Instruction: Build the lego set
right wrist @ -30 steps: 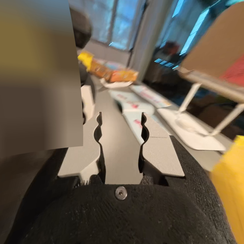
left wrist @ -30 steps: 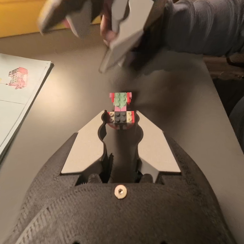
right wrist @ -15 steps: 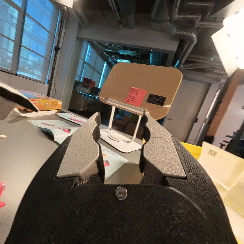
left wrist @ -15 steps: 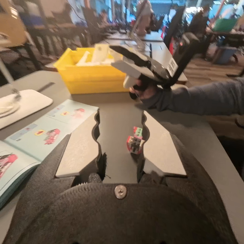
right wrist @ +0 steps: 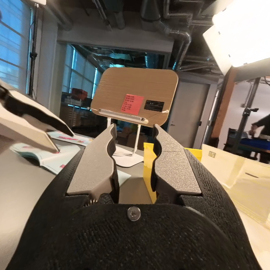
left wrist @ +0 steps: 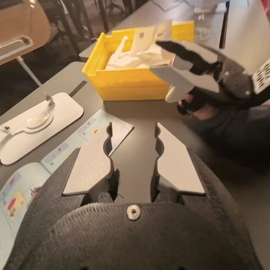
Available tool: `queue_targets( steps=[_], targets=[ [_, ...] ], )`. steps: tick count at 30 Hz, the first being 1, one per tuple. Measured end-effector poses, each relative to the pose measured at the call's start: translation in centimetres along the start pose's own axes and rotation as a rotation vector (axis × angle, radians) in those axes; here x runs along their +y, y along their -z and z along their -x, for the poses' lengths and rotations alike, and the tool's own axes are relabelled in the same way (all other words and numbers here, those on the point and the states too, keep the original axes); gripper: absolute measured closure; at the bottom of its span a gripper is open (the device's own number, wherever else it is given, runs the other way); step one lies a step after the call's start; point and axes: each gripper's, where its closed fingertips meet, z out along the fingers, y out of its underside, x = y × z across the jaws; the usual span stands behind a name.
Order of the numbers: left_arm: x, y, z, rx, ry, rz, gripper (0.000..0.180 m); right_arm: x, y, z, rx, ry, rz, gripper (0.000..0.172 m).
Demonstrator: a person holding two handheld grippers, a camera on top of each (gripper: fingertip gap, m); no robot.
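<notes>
My left gripper (left wrist: 133, 125) is open and empty, above the grey table (left wrist: 138, 111). Its left finger hangs over the corner of an open light-blue instruction booklet (left wrist: 87, 135). My right gripper (right wrist: 134, 127) is open and empty, raised and pointing at a wooden book stand (right wrist: 134, 93) and a yellow bin (right wrist: 147, 160). In the left wrist view the right gripper (left wrist: 154, 56) is at the upper right, in a hand with a dark sleeve, just before the yellow bin (left wrist: 128, 86). In the right wrist view the left gripper (right wrist: 64, 142) is at the left, over the booklet (right wrist: 48, 159).
The book stand's white base (left wrist: 36, 125) lies left of the bin. The bin holds white paper bags (left wrist: 131, 58). Cream paper bags (right wrist: 233, 168) lie at the right. A second booklet (right wrist: 70, 138) lies farther back. A person (right wrist: 261, 127) stands far off at the right. The book stand's white base (left wrist: 36, 125) is closer to my left gripper, around 30 centimeters from its tips; the right tips are 35 centimeters off.
My left gripper opened off a small red, green and black brick model, left it on the table, then lifted and turned left; the model is out of view. My right gripper swung toward the bin.
</notes>
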Motion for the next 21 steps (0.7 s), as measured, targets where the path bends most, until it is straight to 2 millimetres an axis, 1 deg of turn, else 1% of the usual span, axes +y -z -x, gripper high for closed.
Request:
queue_targets(
  steps=[1,2,4,6,8,11,13,15,18,21],
  targets=[
    [0.4,-1.0,0.3,0.02,-0.042,0.043,0.123,-0.2,0.1,-0.2,0.006,-0.009,-0.014,0.128],
    [0.9,-2.1,0.7,0.043,-0.078,0.09,0.123,-0.5,0.2,-0.3,0.004,-0.019,-0.026,0.129],
    [2.7,-4.2,1.1,0.127,-0.109,0.203,0.122,-0.7,0.3,-0.3,-0.002,-0.03,-0.035,0.129],
    [4.6,-6.0,1.4,0.2,-0.128,0.303,0.119,-0.8,0.4,-0.3,-0.005,-0.038,-0.041,0.13],
    [5.5,-7.4,1.5,0.246,-0.158,0.327,0.12,-0.9,0.3,-0.3,-0.012,-0.051,-0.044,0.131],
    [6.0,-9.2,1.5,0.266,-0.191,0.322,0.123,-0.7,0.2,-0.2,-0.028,-0.061,-0.04,0.133],
    [6.3,-10.1,1.3,0.277,-0.163,0.319,0.125,-0.6,0.1,-0.1,-0.03,-0.057,-0.036,0.135],
    [6.6,-10.9,1.8,0.257,-0.153,0.333,0.127,-0.6,0.1,-0.1,-0.033,-0.059,-0.035,0.136],
    [7.0,-11.3,2.5,0.253,-0.16,0.35,0.132,-0.5,0.0,0.0,-0.042,-0.067,-0.032,0.137],
    [7.1,-11.3,2.3,0.3,-0.147,0.36,0.143,-0.4,0.0,0.1,-0.049,-0.072,-0.027,0.137]
  ],
)
